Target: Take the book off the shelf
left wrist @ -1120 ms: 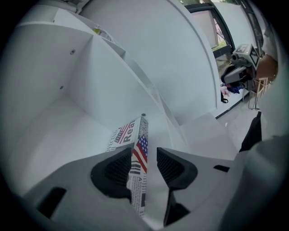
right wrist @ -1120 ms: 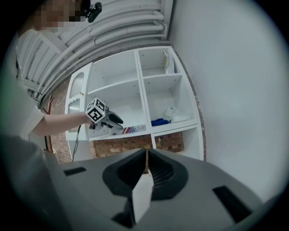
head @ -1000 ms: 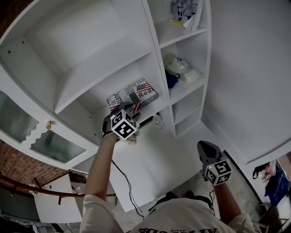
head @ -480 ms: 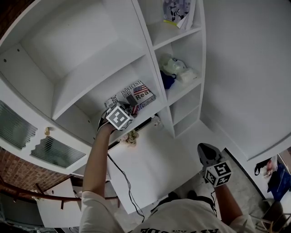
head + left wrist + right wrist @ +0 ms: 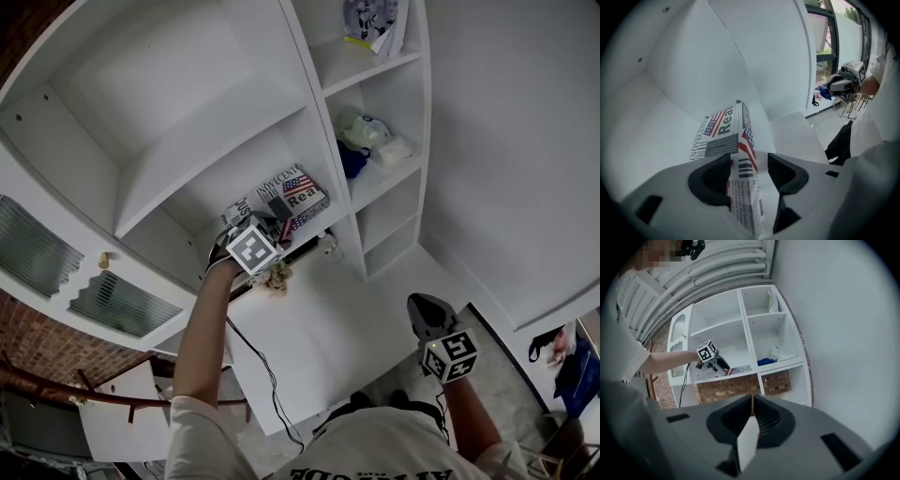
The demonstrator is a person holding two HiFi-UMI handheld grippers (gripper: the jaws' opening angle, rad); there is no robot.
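Head view looks steeply at the white shelf unit [image 5: 217,131]; left gripper view sits close inside it; right gripper view frames it whole from afar.

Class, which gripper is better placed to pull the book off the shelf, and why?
Left. The left gripper is at the shelf; its jaws have just been opening, with the book between them. The right gripper hangs shut, well away from it.

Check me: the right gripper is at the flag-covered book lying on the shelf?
No, the left gripper is at the flag-covered book lying on the shelf; its jaws have just been opening with it between them. The head view shows this.
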